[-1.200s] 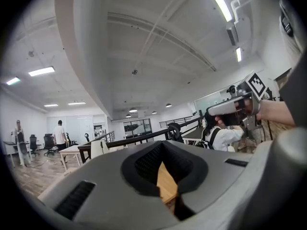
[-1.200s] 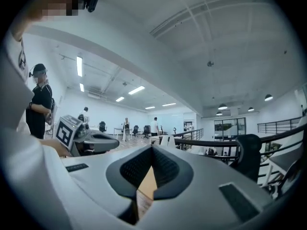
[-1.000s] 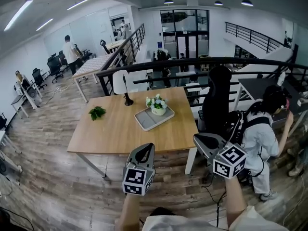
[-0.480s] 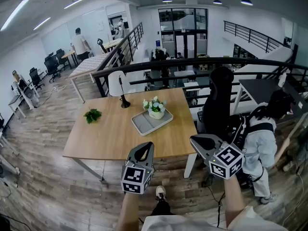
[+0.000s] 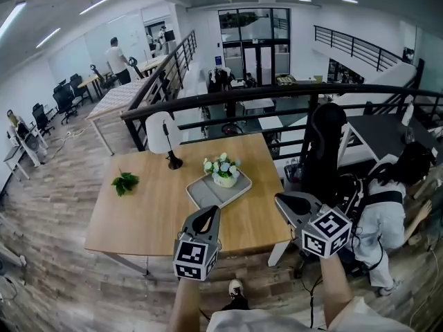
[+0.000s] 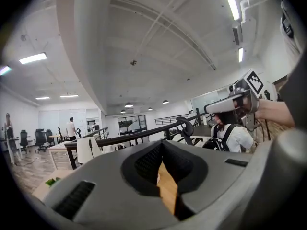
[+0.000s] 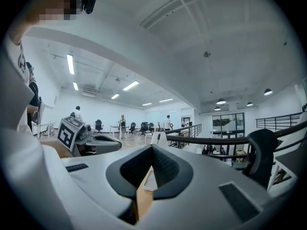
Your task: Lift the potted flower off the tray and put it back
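Nearest, the left gripper (image 5: 209, 213) and the right gripper (image 5: 286, 202) hover just short of the tabletop's (image 5: 154, 209) near edge. Each has its jaws together with nothing between them. They would have to part before either reaches in, or they will likely shove the pot instead of taking it.

Farther in lies the tray (image 5: 205, 194), angled on the wood. It looks light, so a pot dragged rather than raised could pull it along or tip over its rim.

The potted flower (image 5: 223, 169) stands at the tray's far right corner. A grip taken high would probably crush the blooms, and a one-sided pinch on the pot could let it tilt.

Just beyond, to the left, a black stand (image 5: 172, 159) could be knocked by a wide reach.
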A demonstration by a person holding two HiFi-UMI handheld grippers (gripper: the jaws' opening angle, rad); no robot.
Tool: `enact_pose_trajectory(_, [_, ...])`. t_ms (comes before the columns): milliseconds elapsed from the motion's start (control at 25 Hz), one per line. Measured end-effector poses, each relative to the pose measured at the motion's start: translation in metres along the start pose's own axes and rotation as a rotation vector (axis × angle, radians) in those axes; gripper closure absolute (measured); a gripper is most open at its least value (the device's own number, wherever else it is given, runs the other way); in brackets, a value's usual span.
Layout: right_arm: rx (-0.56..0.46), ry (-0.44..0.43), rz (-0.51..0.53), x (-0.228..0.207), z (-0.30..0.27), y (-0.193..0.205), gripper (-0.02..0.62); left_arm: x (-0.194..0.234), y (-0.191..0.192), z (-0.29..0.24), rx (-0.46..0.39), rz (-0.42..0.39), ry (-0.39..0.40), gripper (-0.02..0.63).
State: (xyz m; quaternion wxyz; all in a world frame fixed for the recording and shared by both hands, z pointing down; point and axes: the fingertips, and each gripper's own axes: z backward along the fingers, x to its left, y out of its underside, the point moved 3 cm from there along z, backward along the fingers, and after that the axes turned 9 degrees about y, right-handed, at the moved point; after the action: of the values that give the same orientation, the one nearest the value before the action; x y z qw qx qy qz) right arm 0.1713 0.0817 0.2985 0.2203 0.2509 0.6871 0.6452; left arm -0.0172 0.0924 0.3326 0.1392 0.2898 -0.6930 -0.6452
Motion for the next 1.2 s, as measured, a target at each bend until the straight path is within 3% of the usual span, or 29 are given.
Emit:
enact_pose_trajectory(440, [0.060, 0.008, 0.034, -0.015, -0.099, -0.005, 0.583, 0.092, 0.008, -0.050, -0.002, 0.015, 0.019, 0.582])
enact_pose_trajectory(680, [0.105, 0.069, 0.097, -0.020, -0.148, 0.013, 0.583, 0.136, 0.029, -0.069, 0.012, 0.036, 0.032, 0.581])
enact_pose_trajectory(1200, [0.164, 0.134, -0.058, -0.049, -0.214, 0.055, 0.581, 0.186, 0.078, -0.103, 0.075, 0.049, 0.116, 0.580])
